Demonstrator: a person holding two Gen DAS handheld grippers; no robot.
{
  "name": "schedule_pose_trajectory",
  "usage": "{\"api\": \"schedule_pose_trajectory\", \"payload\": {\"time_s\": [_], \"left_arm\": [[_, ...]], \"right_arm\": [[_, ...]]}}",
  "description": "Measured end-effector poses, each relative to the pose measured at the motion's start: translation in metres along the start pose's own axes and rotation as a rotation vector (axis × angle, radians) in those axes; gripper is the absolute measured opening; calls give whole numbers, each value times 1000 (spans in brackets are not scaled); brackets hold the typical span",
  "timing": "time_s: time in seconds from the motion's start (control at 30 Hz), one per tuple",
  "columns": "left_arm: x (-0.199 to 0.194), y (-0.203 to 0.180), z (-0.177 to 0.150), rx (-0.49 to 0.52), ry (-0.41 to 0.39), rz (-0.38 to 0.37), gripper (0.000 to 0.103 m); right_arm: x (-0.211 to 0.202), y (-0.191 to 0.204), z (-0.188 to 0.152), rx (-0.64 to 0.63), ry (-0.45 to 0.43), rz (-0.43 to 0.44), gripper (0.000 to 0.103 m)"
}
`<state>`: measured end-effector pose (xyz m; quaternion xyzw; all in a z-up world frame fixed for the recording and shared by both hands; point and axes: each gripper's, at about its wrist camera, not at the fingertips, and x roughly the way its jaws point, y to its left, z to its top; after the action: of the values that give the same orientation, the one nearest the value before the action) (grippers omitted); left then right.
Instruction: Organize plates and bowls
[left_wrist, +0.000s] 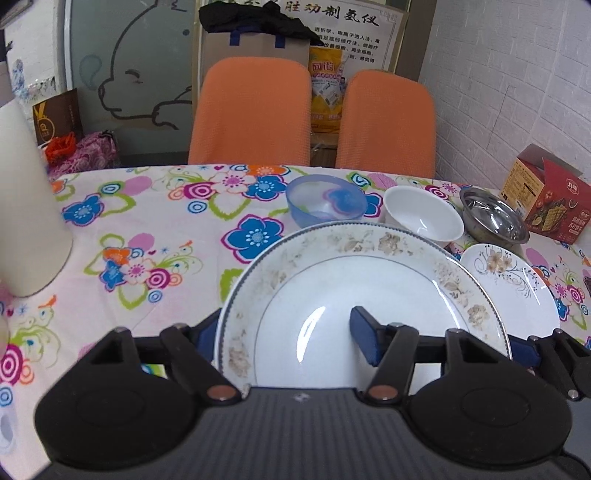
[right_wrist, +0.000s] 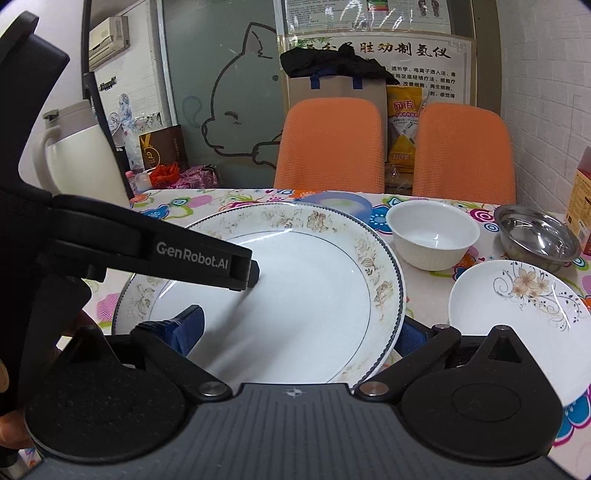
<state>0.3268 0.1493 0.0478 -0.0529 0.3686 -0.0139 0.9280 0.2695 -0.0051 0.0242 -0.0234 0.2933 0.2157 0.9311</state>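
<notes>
A: Big moment at the counter (left_wrist: 155, 236)! The large plate (left_wrist: 369, 280) sits low centre in the left wrist view, and the left claw (left_wrist: 284, 336) straddles its near-left rim: one blue pad (left_wrist: 364, 339) lies over the plate's white well, the other pad is tucked under the rim at the lower left.

B: Grasping it, would you say?

A: It looks clamped on that rim, yes (the lower pad is mostly hidden, mind you).

B: And the right wrist view?

A: Same large plate (right_wrist: 295, 295), centre frame. The right claw (right_wrist: 299, 328) is spread wide, one blue pad (right_wrist: 190, 326) over the plate's near-left edge, the other (right_wrist: 412, 338) just outside the right rim. Released, gripping nothing. The left claw's black arm (right_wrist: 147, 251) reaches in from the left of frame, its tip over the plate's well.

B: What else is out there?

A: Upper centre of the left view, a translucent blue bowl (left_wrist: 325, 201) just behind the big plate. To its right a white bowl (left_wrist: 424, 216), then a steel bowl (left_wrist: 493, 218), all in a row. Below those, at right, a small flowered plate (left_wrist: 513, 280), just beside the large one. A red box (left_wrist: 546, 199) stands at the far right, and a cream jug (left_wrist: 26, 206) on the left edge.

B: Backdrop?

A: Two orange chairs (left_wrist: 251, 110) behind the counter.
</notes>
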Motion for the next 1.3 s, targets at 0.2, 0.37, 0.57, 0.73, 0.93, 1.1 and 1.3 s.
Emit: {"api": "schedule_pose_trajectory", "payload": {"time_s": [0.2,0.37,0.57,0.73,0.93,1.1,1.3], "left_arm": [[-38,16,-51,-20,-6,69,62],[-48,28,-86,-53,23,70,62],[-44,35,-109,-92,59,42,62],[-44,38,-115,-94,43,31,64],[-61,36,-106,-68,-41,43,74],[-73,37,-98,-77,-86,69,93],[-77,30,-100,-61,-84,56,93]], "right_arm": [[-27,34,-31,10,21,45,91],[-37,49,-53,13,51,64,91],[-35,53,-69,10,87,62,91],[-30,54,-78,2,103,69,91],[-37,49,-76,13,59,48,89],[-55,46,-68,5,-51,40,89],[-69,35,-67,8,-79,40,89]]}}
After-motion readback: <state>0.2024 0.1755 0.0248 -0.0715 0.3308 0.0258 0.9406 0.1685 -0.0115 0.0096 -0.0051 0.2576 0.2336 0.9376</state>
